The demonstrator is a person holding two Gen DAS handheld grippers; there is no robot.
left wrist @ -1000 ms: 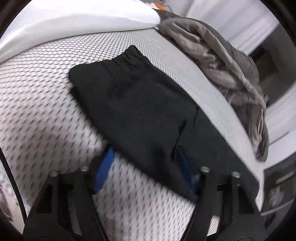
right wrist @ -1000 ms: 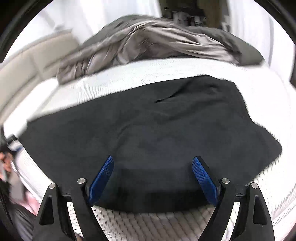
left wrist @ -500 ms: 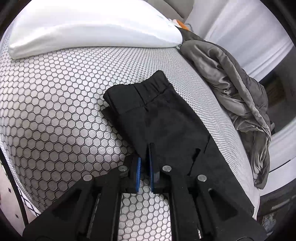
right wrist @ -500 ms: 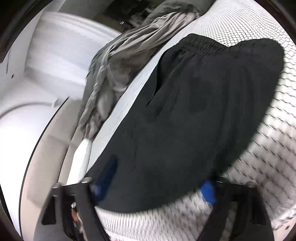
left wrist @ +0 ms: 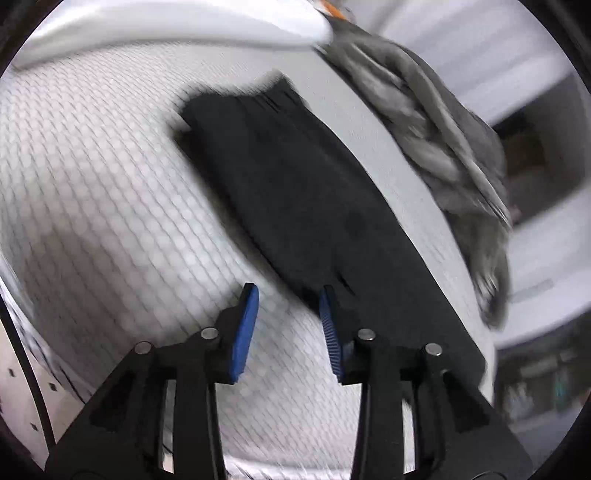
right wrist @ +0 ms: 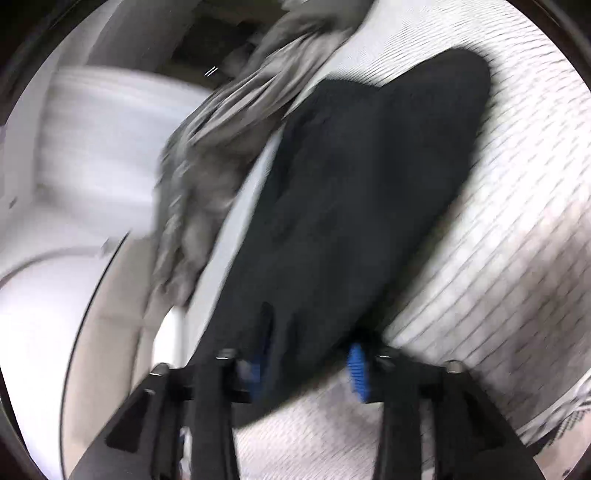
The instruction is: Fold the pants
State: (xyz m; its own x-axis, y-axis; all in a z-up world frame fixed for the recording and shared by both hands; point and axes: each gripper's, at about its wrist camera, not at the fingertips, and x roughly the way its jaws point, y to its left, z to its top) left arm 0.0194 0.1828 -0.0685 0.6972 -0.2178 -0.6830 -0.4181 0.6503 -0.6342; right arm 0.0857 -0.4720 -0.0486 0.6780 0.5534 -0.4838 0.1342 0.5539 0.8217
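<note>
Black, soft, limp cotton pants (left wrist: 306,206) lay beside the left gripper's (left wrist: 288,325) spread, empty, just-reopened fingers; the right gripper's (right wrist: 306,369) fingers straddled their hem edge, grip uncertain.

one black pants (left wrist: 295,192), one grey blanket (left wrist: 436,122), one white pillow (left wrist: 166,26)

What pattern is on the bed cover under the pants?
White cover with a fine honeycomb pattern, clearest in the left wrist view.
</note>
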